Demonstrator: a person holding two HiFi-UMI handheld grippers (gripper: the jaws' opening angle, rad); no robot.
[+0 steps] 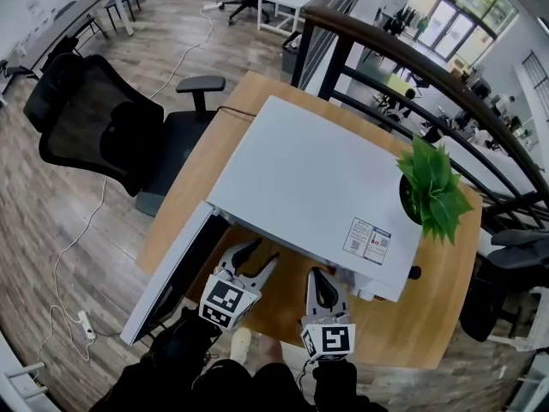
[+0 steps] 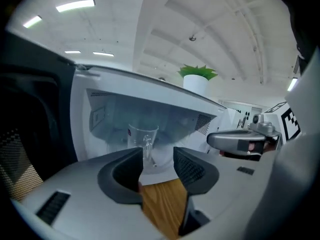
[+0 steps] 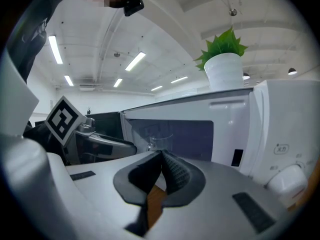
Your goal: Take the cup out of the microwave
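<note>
The white microwave (image 1: 317, 187) stands on a wooden table, its door (image 1: 171, 273) swung open to the left. Inside the cavity a clear glass cup (image 2: 142, 140) with a handle stands upright; the right gripper view also shows the cup (image 3: 161, 142). My left gripper (image 2: 157, 156) is open just in front of the opening, in line with the cup but apart from it, with bare table wood showing between the pads. My right gripper (image 3: 161, 156) is shut with nothing in it, beside the left one in front of the microwave. From above, the left gripper (image 1: 257, 263) and right gripper (image 1: 322, 283) sit under the microwave's front edge.
A potted green plant (image 1: 433, 187) stands on the microwave's right rear corner. The control panel with a knob (image 3: 285, 179) lies right of the cavity. A black office chair (image 1: 111, 127) is left of the table (image 1: 429, 324). A dark railing (image 1: 412, 67) runs behind.
</note>
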